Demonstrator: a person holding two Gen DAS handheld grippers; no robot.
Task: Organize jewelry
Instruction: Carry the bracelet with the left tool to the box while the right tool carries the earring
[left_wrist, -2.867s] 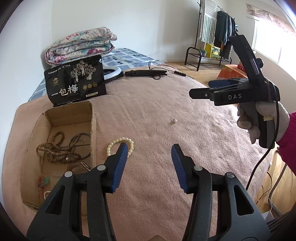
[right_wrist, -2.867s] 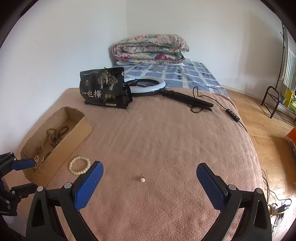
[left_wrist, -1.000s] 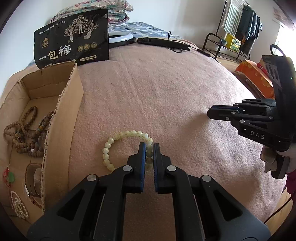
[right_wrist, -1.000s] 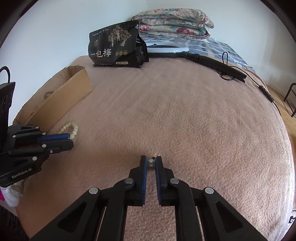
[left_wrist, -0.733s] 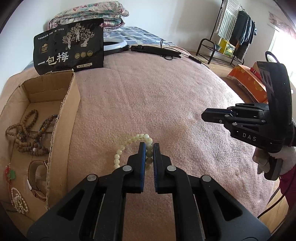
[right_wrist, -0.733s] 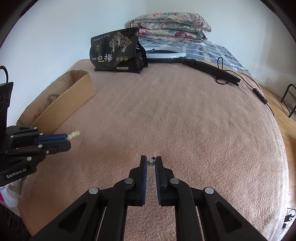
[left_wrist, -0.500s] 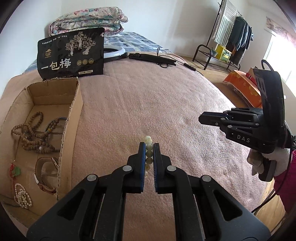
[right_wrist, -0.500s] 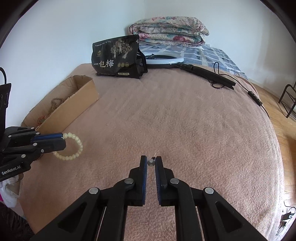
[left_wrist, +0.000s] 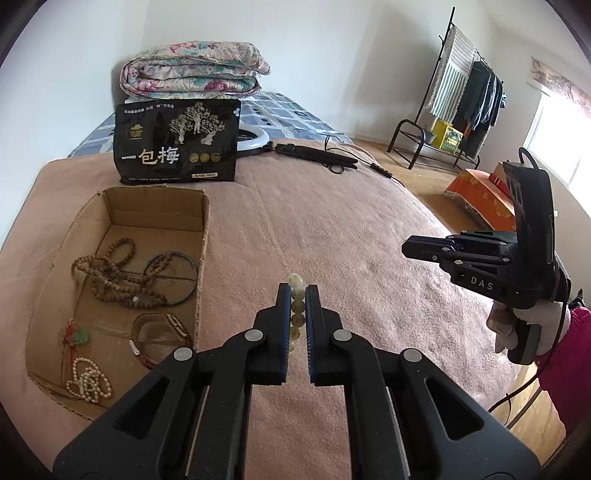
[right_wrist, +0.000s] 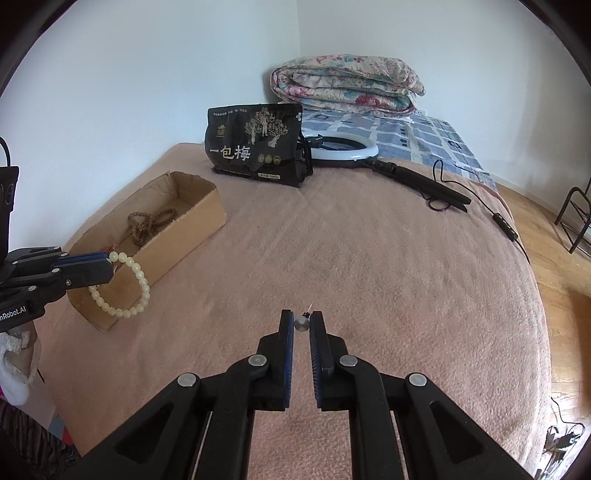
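My left gripper (left_wrist: 297, 291) is shut on a pale bead bracelet (left_wrist: 296, 314) and holds it in the air, right of the open cardboard box (left_wrist: 205, 229). In the right wrist view the bracelet (right_wrist: 127, 295) hangs from the left gripper (right_wrist: 107, 264) in front of the box (right_wrist: 192, 218). My right gripper (right_wrist: 301, 320) is shut on a small pearl earring (right_wrist: 301, 324), lifted above the pink blanket (right_wrist: 369, 277). In the left wrist view the right gripper (left_wrist: 408, 248) is at the right. The box holds several bead strings and bangles (left_wrist: 129, 273).
A black snack bag (left_wrist: 177, 147) stands behind the box. A ring light (right_wrist: 345, 149) with its black handle and cable (right_wrist: 424, 184) lies at the back. A folded quilt (right_wrist: 347, 85) sits on the bed. A clothes rack (left_wrist: 454, 114) stands far right.
Both grippers closed on their items, the left on the bracelet and the right on the earring, and have lifted them off the blanket; the bracelet now hangs free beside the box.
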